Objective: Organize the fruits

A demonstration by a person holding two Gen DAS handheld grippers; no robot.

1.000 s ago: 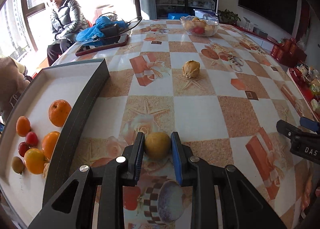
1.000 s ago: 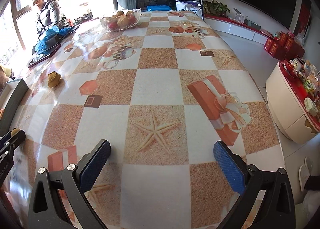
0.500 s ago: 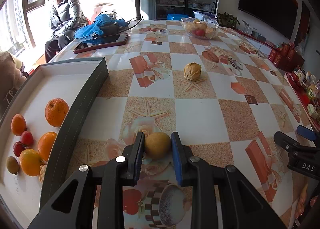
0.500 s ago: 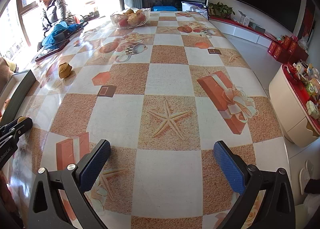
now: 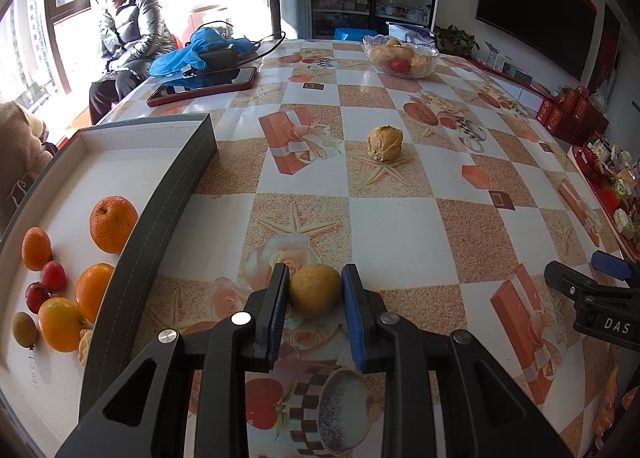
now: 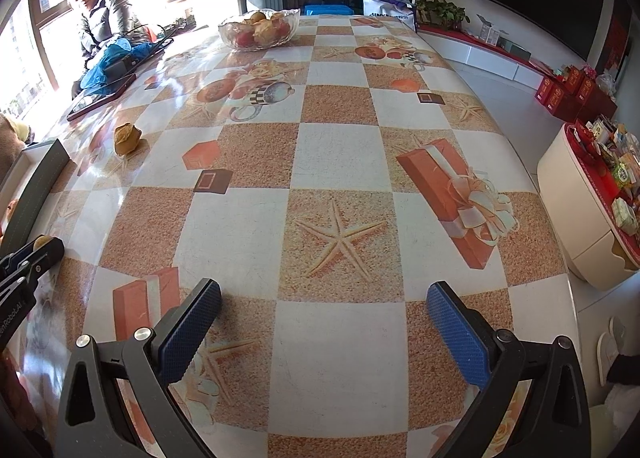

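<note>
My left gripper [image 5: 315, 290] is shut on a small yellow fruit [image 5: 315, 290], held just above the patterned tablecloth. To its left lies a shallow white tray with a grey wall [image 5: 160, 217] holding several oranges [image 5: 113, 223], small red fruits [image 5: 53, 276] and a small brown fruit. A wrinkled tan fruit [image 5: 384, 143] sits on the table farther ahead; it also shows in the right wrist view [image 6: 127, 138]. My right gripper [image 6: 324, 322] is open and empty over the table, and its tip shows in the left wrist view [image 5: 592, 290].
A glass bowl of fruit [image 5: 401, 57] stands at the far end, also in the right wrist view [image 6: 259, 30]. A tablet [image 5: 202, 86] and blue cloth with cables [image 5: 200, 51] lie far left. A seated person [image 5: 124, 37] is by the window. The table's right edge [image 6: 532, 185] drops to the floor.
Both views have tilted up and pulled back a little, showing more of the far table. The left gripper stays shut on the yellow fruit; the right stays open.
</note>
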